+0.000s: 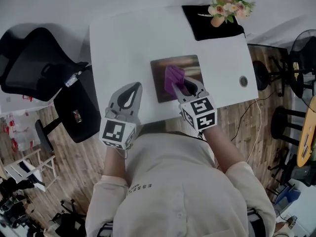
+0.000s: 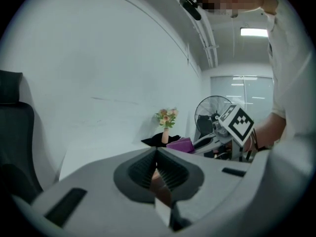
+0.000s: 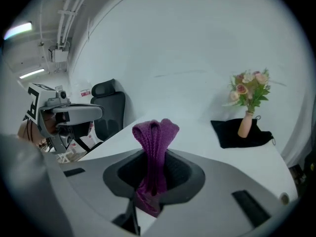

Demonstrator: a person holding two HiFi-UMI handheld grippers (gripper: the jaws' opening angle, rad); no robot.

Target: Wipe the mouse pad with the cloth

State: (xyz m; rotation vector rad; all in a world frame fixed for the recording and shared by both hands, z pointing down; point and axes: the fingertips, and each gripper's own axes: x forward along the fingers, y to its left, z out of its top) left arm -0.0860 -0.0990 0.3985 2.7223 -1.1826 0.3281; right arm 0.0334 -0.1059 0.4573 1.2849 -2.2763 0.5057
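Closest thing to me is the right claw, and its jaws are pinched on the purple cloth. The cloth is bunched into a narrow roll that pokes out past the tips. From the head view that claw sits over the near right part of the brown mouse pad, cloth out front. I can't tell if the cloth is actually touching the pad.

The left claw has its jaws together on nothing. It hangs off to the side of the right claw, near the desk edge and clear of the pad.

My worries:
- Nothing pins the pad down, so on that smooth white desk I'd guess a firm stroke just drags it along.
- With the cloth rolled up like that, only a thin ridge would wipe, and going too low could scrape the jaw tips on the pad.
- Drag could tug the cloth out of the grip.

The flower vase is well ahead of the claw, so probably safe.
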